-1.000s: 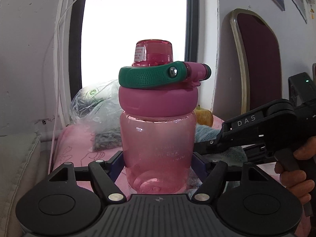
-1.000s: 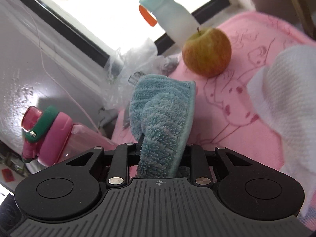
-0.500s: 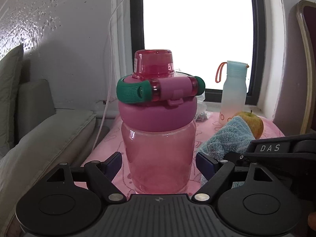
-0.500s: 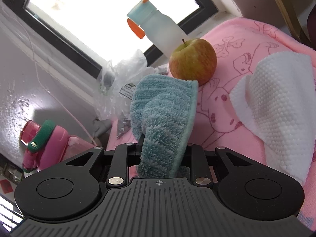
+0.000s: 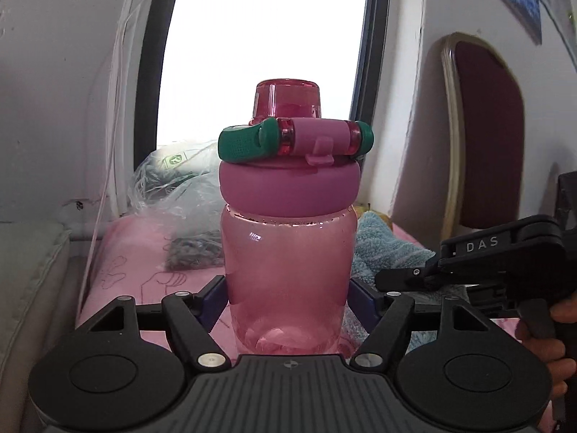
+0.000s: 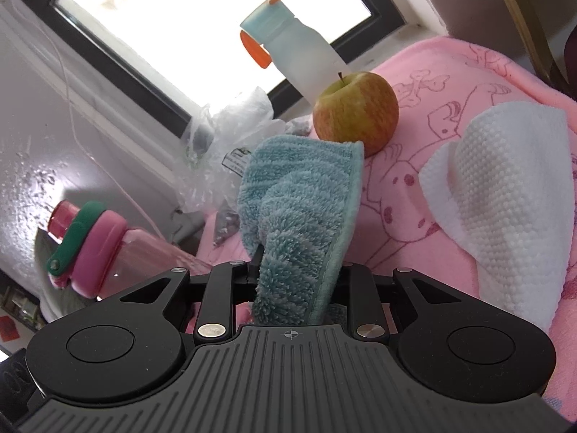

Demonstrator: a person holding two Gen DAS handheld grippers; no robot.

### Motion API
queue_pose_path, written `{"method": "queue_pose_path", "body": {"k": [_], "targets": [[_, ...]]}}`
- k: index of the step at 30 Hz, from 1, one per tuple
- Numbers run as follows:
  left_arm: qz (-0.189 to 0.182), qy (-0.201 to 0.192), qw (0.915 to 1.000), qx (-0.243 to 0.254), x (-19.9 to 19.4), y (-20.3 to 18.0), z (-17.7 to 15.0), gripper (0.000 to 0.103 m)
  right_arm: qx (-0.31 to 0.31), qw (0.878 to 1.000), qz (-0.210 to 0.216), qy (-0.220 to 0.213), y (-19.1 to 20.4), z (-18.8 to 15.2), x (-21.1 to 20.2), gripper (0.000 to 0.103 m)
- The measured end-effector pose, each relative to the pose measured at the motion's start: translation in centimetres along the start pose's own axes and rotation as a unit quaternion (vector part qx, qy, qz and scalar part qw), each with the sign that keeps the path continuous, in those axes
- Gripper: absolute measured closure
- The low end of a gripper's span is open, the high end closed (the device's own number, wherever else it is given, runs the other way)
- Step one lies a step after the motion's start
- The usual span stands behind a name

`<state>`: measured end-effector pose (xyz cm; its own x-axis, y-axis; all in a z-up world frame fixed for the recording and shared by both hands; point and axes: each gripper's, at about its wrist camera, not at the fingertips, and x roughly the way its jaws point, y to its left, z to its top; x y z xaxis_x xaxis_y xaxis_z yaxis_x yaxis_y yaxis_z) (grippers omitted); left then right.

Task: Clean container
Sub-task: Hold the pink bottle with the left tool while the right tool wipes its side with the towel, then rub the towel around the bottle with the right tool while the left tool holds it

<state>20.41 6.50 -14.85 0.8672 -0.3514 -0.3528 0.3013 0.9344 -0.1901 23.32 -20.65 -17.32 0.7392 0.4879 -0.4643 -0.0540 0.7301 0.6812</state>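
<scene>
Item one: my left gripper (image 5: 288,297), closed on the pink bottle (image 5: 288,263), one blue-padded finger pressed to each side of its lower body. I read the bottle as upright in the left wrist view, pink lid screwed on, green carry loop (image 5: 245,142) folded over the lid, red cap on top.

Item two: my right gripper (image 6: 294,276), clamped on a teal cloth (image 6: 303,213) that stands up out of the jaws and folds over at its far end. From the left wrist view this gripper sits just right of the bottle, a hand (image 5: 548,346) on its grip.

Item three: pink printed cover (image 6: 432,83) over the surface.

Item four: apple (image 6: 355,112), far of the cloth, touching its edge in view.

Item five: frosted bottle (image 6: 299,57) with orange strap, behind the apple by the window.

Item six: white paper towel (image 6: 505,187), right of the cloth.

Item seven: clear plastic bag (image 5: 180,187), far left by the window.
</scene>
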Motion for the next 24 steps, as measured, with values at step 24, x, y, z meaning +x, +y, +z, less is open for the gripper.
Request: {"method": "queue_pose_path", "body": {"k": [24], "targets": [[-0.025, -0.018, 0.9987, -0.040, -0.5, 0.7, 0.0, 0.034, 0.019, 0.997, 0.077, 0.017, 1.3, -1.7, 1.5, 0.077]]}}
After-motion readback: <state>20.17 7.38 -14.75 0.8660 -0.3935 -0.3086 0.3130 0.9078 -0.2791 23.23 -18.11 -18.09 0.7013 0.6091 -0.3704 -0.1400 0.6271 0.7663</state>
